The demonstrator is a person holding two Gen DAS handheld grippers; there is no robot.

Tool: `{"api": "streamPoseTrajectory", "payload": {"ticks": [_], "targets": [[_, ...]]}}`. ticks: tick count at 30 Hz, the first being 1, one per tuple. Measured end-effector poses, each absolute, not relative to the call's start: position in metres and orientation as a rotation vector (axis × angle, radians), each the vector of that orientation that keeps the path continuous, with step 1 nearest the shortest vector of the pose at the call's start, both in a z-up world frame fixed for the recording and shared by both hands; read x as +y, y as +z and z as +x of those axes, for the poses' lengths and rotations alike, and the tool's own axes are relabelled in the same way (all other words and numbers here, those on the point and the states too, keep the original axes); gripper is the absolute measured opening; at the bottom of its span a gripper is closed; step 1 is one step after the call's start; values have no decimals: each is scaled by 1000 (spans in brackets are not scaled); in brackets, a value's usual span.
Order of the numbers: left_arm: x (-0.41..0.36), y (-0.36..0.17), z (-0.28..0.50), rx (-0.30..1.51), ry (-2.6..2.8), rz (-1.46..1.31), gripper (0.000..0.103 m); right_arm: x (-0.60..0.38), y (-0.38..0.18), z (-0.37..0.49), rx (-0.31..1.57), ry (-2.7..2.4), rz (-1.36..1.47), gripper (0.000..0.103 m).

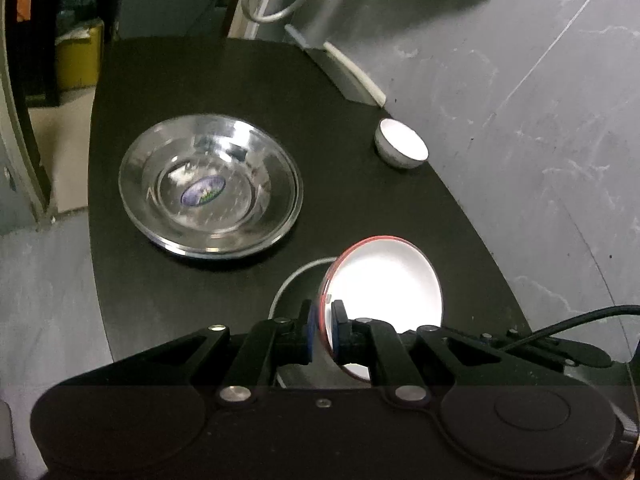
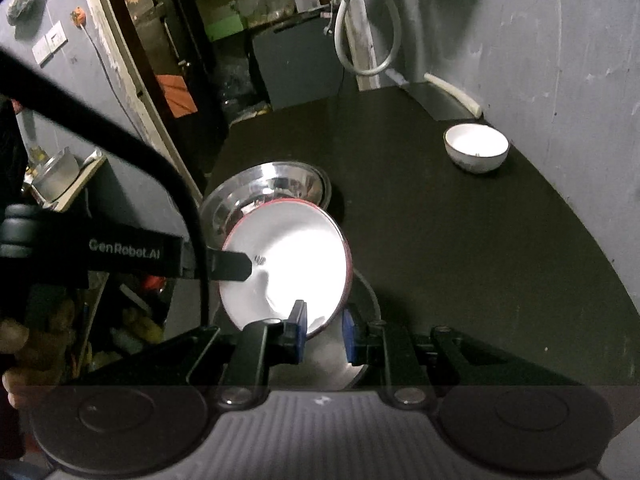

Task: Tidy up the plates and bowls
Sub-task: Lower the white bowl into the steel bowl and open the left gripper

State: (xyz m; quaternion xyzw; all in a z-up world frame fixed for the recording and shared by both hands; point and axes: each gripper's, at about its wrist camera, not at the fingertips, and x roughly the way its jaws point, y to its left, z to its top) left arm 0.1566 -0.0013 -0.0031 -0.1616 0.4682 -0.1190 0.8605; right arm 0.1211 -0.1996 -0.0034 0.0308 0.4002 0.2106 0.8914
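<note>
Plainly, "GenRobot.AI" lettering (image 2: 124, 249) on the left tongs (image 1: 324, 320), these and the right tongs (image 2: 324, 326) both tight on the red-rimmed bowl (image 2: 288, 256).

In the right wrist view the red-rimmed white bowl (image 2: 288, 264) covers the near half of the steel bowl (image 2: 276, 184). The gripper bodies hide the near edge of the table (image 2: 460, 260) in both views, and the sticker (image 1: 202, 191) in the steel bowl is too blurred to read.

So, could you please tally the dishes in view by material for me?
White bowls: 2 (red-rimmed bowl, small bowl)
Steel dishes: 2 (stickered dish, half-hidden dish)
Total: 4
</note>
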Motion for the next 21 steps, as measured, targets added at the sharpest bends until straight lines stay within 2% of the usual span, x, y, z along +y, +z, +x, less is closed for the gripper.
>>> {"api": "streamPoseTrajectory", "payload": {"ticks": [21], "targets": [[-1,-15,157,1073,-237,-358,8,-194,-19,128,937,442,53,21]]}}
